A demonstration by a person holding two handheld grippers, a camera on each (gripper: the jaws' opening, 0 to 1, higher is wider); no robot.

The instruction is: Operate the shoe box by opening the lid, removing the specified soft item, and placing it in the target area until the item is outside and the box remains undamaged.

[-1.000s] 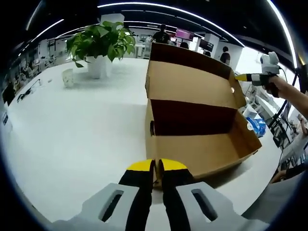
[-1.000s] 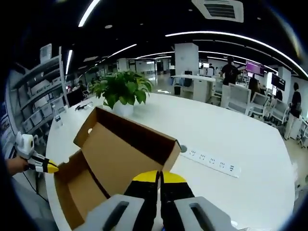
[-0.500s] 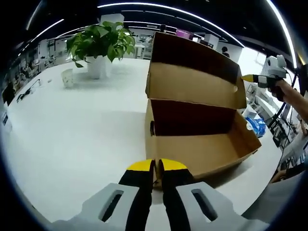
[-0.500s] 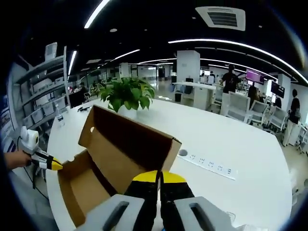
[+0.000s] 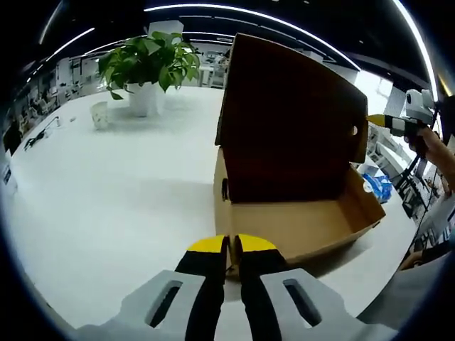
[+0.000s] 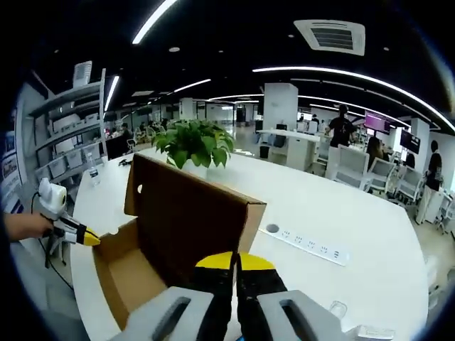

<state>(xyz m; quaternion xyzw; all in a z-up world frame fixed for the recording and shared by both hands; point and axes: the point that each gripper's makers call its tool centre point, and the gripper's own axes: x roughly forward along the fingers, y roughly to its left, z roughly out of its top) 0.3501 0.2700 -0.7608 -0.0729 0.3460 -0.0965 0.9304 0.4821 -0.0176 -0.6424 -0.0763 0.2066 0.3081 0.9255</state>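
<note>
My left gripper (image 5: 232, 245) clenched on the shoe box (image 5: 298, 220) wall at bottom centre, right gripper (image 6: 234, 263) clenched on its upright lid (image 6: 188, 213).

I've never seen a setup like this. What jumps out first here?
The big brown cardboard shoe box on the white table, its lid standing nearly upright. A leafy green potted plant sits further back on the table. Yellow-tipped black jaws rise closed at the bottom of each view, the left gripper pinching the box's near wall.
</note>
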